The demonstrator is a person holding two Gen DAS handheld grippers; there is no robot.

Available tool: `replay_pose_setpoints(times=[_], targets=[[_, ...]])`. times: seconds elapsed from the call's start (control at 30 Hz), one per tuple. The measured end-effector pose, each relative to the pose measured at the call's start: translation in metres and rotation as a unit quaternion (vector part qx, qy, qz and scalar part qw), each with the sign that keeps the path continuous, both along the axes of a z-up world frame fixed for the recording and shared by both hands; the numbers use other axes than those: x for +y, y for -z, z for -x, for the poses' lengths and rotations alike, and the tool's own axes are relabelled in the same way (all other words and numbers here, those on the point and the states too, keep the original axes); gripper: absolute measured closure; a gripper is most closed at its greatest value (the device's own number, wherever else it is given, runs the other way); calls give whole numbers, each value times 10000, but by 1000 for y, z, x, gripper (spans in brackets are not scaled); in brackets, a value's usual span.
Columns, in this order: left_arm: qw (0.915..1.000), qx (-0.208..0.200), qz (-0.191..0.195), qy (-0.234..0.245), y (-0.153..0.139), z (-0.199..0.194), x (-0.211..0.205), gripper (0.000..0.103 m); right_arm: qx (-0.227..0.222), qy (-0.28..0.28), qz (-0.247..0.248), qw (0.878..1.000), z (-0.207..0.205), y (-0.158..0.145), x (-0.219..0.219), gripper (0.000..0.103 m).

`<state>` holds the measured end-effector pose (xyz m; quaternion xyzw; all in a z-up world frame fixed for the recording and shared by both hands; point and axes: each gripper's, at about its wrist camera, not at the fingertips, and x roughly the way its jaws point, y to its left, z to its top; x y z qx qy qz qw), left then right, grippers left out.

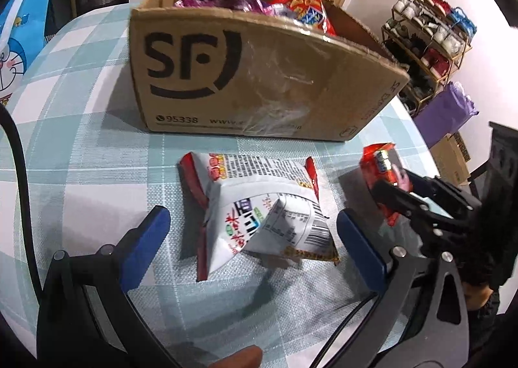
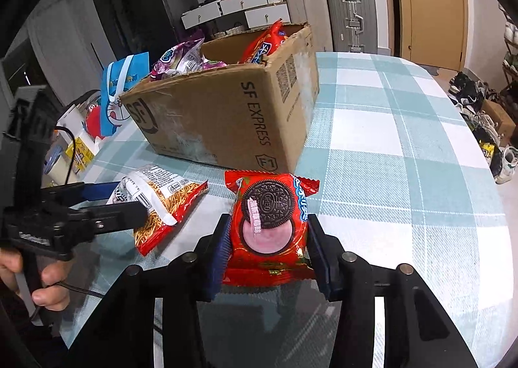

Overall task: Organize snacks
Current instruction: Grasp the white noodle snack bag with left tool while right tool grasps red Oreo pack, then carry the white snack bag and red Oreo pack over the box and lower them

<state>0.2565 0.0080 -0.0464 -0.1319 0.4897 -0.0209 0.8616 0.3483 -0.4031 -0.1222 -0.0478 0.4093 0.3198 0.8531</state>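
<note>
Partly done by my reading: the cardboard box point(image 2: 226, 109) already holds several snack bags. My right claw point(image 2: 268, 238) is clenched on the Oreo packet point(image 2: 270, 225). My left claw point(image 1: 252, 235), released, straddles the noodle-snack bag point(image 1: 259, 203) lying on the surface point(image 2: 404, 173). Both remain unboxed.

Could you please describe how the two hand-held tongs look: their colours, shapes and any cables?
Both the left tongs and the right tongs have black frames with round silver bolts and two flat fingers faced with blue pads. A thin black cable runs beside the left one. The person's sleeve is black.
</note>
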Motion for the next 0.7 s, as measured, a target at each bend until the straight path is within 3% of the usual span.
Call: replay_pose_setpoints(times=[0.23,0.33,0.37,0.5,0.7], targets=[[9998,66,-128,155,6,-10,-12,12,-12,30,-52,10000,4,-3,-5,58],[9997,23,-148,208,5,-12,-16,28,-26,39,-57,10000,6,-4,-6,58],[9996,1,-159,218,4,-12,-17,38,-27,40,-57,10000,5,-4,-6,58],[9993,-131,-141,307,2,-7,-21,45,-50,44,-69,10000,7,-6,-7,58],[9990,-228,-118,360,-1,7,-23,46,-89,35,-88,9999,11,-9,-7,58]])
